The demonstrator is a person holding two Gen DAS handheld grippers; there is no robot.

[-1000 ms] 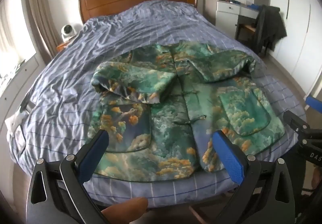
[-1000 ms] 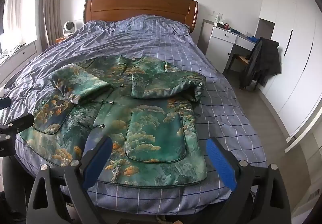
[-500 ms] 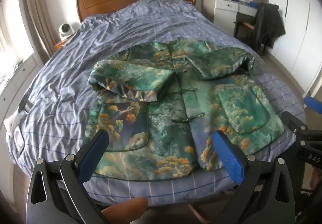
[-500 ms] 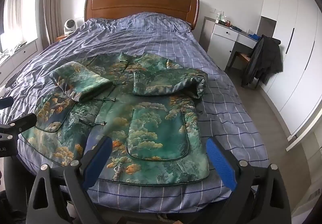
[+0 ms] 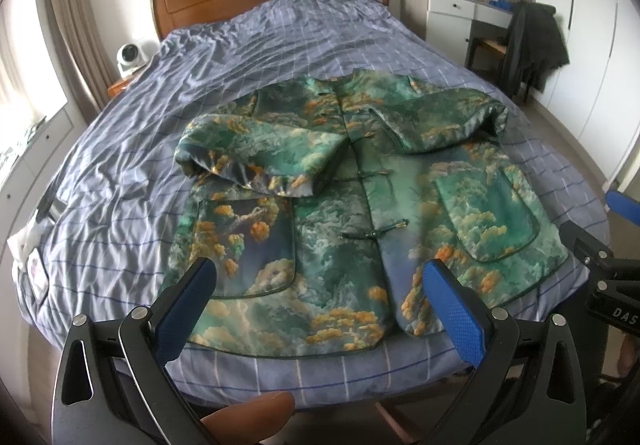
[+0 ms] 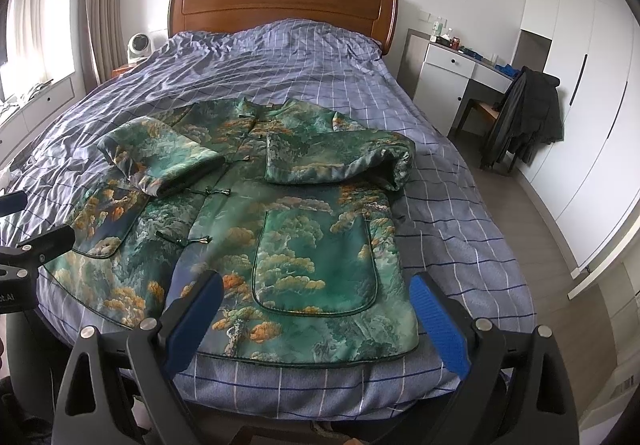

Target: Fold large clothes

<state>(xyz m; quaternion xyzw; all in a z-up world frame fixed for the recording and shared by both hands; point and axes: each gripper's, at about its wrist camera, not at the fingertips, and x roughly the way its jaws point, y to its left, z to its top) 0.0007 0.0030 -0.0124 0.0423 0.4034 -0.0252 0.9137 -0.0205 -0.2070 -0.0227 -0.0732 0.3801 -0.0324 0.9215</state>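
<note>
A green jacket with orange cloud print (image 5: pixel 340 213) lies front up on the bed, hem toward me, both sleeves folded across the chest. It also shows in the right wrist view (image 6: pixel 280 229). My left gripper (image 5: pixel 320 297) is open and empty, above the hem's left half. My right gripper (image 6: pixel 316 309) is open and empty, above the hem's right half. The right gripper's body shows at the right edge of the left wrist view (image 5: pixel 600 269). The left gripper's body shows at the left edge of the right wrist view (image 6: pixel 36 249).
The bed (image 6: pixel 300 57) has a blue checked cover and a wooden headboard (image 6: pixel 280 5). A white desk (image 6: pixel 452 81) and a chair with a dark coat (image 6: pixel 524 113) stand to the right. White wardrobes (image 6: pixel 580 85) line the right wall. A small fan (image 5: pixel 130 57) sits left of the bed.
Both grippers have moved slightly closer to the foot of the bed and the jacket's hem. The jacket has not moved. Both stay open.
</note>
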